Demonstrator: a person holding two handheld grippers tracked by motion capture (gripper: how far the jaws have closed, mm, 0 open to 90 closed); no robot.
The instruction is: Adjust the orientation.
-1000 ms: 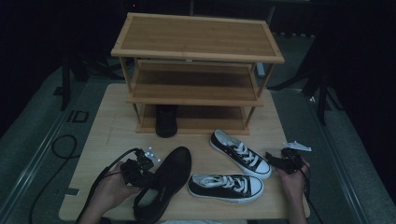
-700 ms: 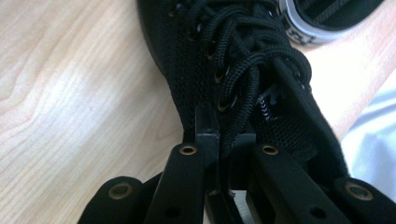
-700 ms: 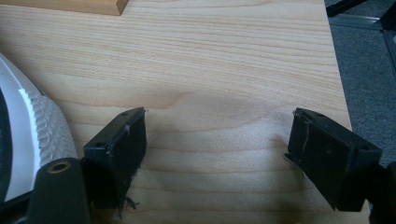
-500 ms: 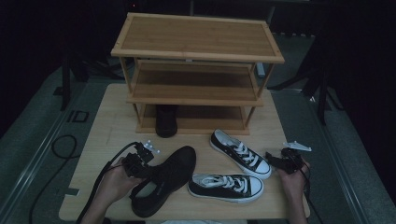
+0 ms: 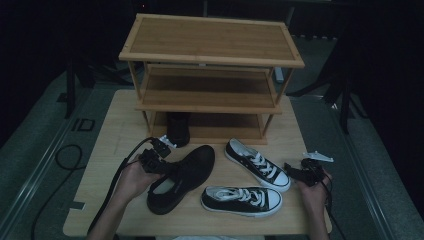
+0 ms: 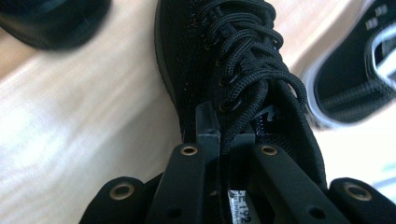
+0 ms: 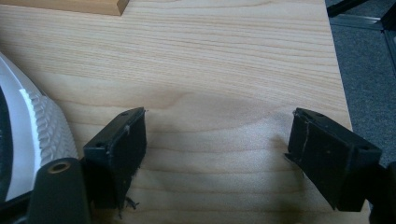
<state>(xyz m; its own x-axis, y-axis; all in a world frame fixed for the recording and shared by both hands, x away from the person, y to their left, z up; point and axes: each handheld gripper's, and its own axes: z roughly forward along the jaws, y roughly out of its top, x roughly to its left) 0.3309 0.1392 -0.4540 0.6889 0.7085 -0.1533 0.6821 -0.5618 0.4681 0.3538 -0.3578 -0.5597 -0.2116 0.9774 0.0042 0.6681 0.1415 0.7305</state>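
A black lace-up shoe [image 5: 187, 170] [image 6: 224, 56] lies on the wooden table [image 5: 110, 140], toe toward the rack. My left gripper [image 5: 166, 169] [image 6: 224, 135] is shut on the shoe's side wall beside the laces. Its jaws have just been closing, and that wall is pinched between them. My right gripper [image 5: 294, 172] [image 7: 217, 140] rests open at the table's right edge, bare wood between its fingers. A white sneaker sole [image 7: 42, 121] sits just left of it.
Two black-and-white sneakers [image 5: 257, 165] [image 5: 242, 200] lie right of the black shoe; one sneaker [image 6: 359, 74] appears at the left gripper view's right. A second black shoe [image 5: 178, 127] [image 6: 51, 23] stands under the three-tier wooden rack [image 5: 210, 40] at the back.
The left gripper has closed on the black shoe's side, and hand and shoe have shifted up the table toward the rack. The right gripper has stayed put.
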